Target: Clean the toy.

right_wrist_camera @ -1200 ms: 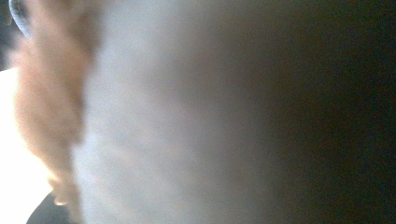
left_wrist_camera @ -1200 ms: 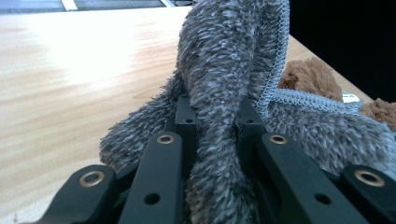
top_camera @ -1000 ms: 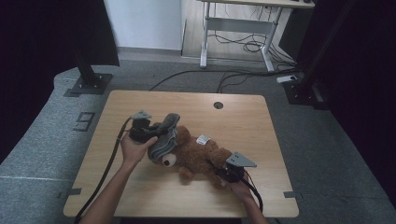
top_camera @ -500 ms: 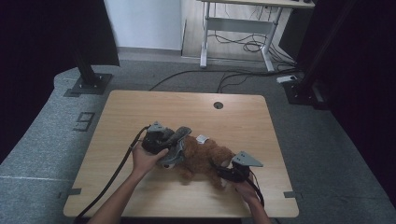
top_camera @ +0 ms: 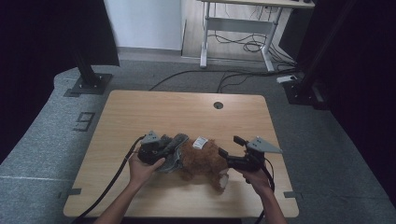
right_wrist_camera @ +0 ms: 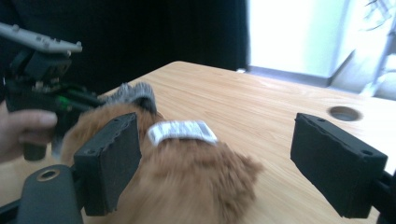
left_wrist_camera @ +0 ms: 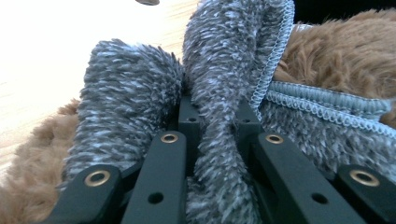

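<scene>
My left gripper (top_camera: 156, 149) has its jaws clamped on the grey fuzzy cloth (top_camera: 173, 151) at the brown plush toy (top_camera: 205, 161) lying lower centre near the table (top_camera: 187, 112) front edge, while my right gripper (top_camera: 233, 148) jaws have just been opening, wide with nothing pinched, the table's upper half offering free room.

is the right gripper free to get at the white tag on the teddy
Probably yes. The right gripper has its jaws wide apart, just opened, with nothing pressed between them, and the white tag lies bare on the brown teddy just ahead. The left gripper grips grey cloth farther off.
</scene>
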Demonstrator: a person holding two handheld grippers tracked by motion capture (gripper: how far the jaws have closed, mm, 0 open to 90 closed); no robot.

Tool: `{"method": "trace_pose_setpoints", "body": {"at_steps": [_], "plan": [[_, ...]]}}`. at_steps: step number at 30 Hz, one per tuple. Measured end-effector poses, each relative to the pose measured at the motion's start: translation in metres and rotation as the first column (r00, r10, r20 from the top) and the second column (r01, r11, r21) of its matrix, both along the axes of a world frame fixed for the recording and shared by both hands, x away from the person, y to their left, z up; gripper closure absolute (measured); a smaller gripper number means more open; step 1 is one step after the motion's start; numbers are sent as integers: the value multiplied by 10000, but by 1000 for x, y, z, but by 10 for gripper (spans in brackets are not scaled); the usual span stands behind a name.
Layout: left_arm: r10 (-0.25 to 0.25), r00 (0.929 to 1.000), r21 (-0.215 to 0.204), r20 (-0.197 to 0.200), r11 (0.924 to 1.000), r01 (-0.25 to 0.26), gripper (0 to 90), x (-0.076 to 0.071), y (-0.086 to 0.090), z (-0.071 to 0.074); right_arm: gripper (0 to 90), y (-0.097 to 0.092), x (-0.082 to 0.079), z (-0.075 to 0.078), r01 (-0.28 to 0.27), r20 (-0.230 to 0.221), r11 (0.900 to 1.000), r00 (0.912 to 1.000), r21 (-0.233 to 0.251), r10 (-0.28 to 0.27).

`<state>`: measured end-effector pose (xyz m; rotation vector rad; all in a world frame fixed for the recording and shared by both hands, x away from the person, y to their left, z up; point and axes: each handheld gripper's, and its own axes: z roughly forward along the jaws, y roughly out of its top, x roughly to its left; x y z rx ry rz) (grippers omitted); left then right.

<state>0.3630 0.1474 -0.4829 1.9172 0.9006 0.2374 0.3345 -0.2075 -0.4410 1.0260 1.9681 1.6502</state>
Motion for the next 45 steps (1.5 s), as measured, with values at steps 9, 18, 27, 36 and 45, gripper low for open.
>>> {"method": "trace_pose_setpoints", "body": {"at_steps": [9, 18, 27, 36, 45], "plan": [[-98, 10000, -278, -12, 9996, 98, 787, -6, 6, -2, 133, 54, 20, -41, -1144, -1825, 9848, 9791, -1308, 895], [-341, 9994, -608, -87, 9976, 335, 787, -22, 13, -7, 180, 62, -7, -81, -938, -2901, 9773, 9563, -1901, 353], [-162, 9999, -736, 35, 9972, 164, 786, -16, 11, -9, 484, 65, -14, -89, -667, -1417, 9705, 9893, -2316, 342], [318, 9995, -658, 38, 9973, -315, 785, 20, -7, -9, 501, 61, 23, -90, 604, -483, 9596, 9959, -2748, -766], [-181, 9994, -1084, -293, 9940, 148, 770, 1, 1, 24, 501, 55, 1, -98, 48, 44, 9563, 10000, -2923, -37]]}}
